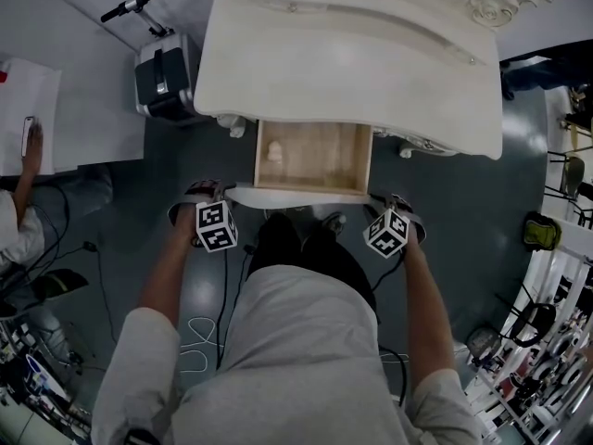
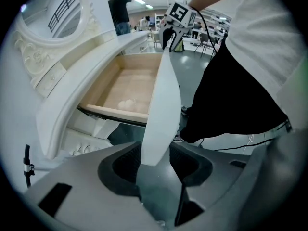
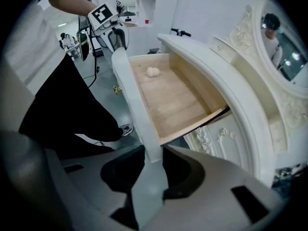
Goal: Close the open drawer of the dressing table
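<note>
Floor [image 1: 176,170]: dark grey, glossy. White table [image 1: 37,86] at the left edge of the head view, black case [image 1: 165,80] near it. Loose cables [image 1: 196,339] lie on the floor. Green bag [image 1: 541,232] at right. Ceiling strip lights [image 2: 140,1] are on.

Cream dressing table [image 1: 352,72]; tan drawer [image 1: 320,160]; lump [image 1: 274,151] seemingly off-white.

Soft overhead light is spread evenly; the dressing table [image 1: 352,63] is shown brightest, the floor [image 1: 463,239] dim. Gripper views are bent by fisheye, blackened at corners, blurred up close.
</note>
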Available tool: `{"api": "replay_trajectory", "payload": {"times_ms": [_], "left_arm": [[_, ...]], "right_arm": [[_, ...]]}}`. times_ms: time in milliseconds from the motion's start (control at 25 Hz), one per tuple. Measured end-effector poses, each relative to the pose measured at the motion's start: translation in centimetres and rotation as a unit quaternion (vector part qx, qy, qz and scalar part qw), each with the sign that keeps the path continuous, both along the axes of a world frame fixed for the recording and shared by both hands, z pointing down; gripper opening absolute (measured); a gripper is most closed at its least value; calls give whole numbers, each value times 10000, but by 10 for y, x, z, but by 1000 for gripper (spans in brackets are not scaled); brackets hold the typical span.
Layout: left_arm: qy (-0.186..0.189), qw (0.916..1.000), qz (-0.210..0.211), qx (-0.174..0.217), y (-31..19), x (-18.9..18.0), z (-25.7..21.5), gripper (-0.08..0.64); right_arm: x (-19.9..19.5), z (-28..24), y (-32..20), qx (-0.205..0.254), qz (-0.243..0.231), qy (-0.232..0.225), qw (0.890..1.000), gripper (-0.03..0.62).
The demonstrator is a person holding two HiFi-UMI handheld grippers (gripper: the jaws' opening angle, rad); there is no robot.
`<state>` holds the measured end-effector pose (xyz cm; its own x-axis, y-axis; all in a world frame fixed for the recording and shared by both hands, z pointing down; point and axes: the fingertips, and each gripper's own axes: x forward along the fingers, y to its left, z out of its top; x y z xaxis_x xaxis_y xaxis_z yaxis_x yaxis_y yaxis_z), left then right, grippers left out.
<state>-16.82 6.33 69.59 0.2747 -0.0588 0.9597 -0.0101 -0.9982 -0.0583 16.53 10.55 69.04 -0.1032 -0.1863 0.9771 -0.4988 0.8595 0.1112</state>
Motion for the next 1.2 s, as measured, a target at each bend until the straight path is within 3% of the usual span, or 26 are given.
{"api": "replay_trajectory", "payload": {"times_ms": [1200], "left_arm": [[78,10000,-11,44,-21,3,1,183]], "right_arm": [[3,1,-23,47,104,63,9999,126]]}}
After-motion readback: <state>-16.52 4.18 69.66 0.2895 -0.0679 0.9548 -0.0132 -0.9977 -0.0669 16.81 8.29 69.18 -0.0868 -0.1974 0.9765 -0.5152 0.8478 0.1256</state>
